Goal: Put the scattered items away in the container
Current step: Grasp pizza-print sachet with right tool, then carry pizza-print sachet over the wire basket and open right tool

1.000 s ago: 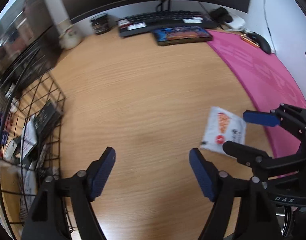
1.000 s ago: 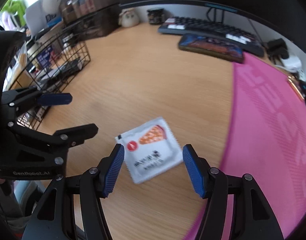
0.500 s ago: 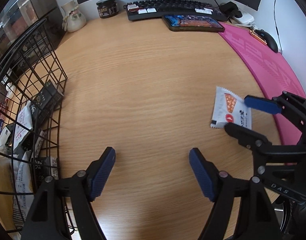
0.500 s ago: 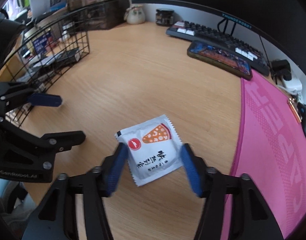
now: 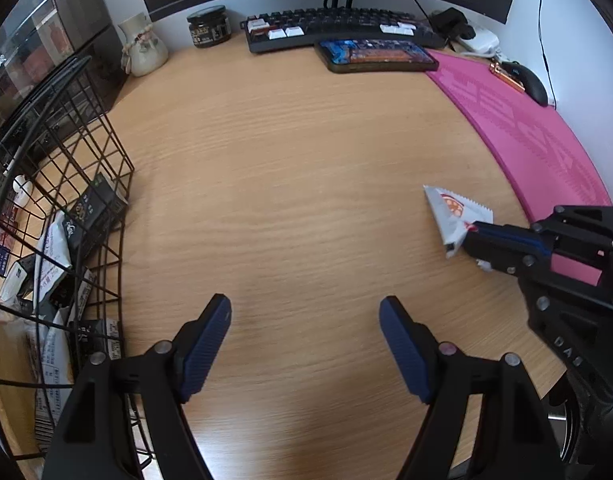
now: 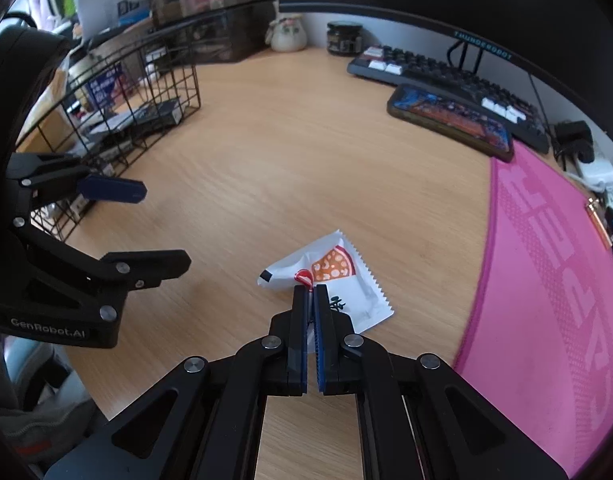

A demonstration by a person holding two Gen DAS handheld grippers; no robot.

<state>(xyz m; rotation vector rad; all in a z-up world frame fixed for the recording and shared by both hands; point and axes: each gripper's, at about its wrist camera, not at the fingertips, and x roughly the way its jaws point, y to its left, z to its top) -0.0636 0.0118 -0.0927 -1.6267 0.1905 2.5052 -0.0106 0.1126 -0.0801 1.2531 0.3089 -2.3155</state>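
Packet pinched, basket off to my left.

My right gripper (image 6: 311,290) is clamped on the near edge of the white snack packet (image 6: 338,276), which lies on the desk (image 5: 286,168) beside the pink mat (image 6: 546,280). The wire basket (image 5: 86,200) sits well apart to the left, nearer my left gripper (image 5: 305,312), whose fingers are spread and empty. Only the left view shows the basket's packets.

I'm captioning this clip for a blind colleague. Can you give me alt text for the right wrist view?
The right gripper is shut on a white snack packet with a pizza picture, on a wooden desk. To its left the open left gripper hovers in front of a wire basket; a pink mat lies to the right.
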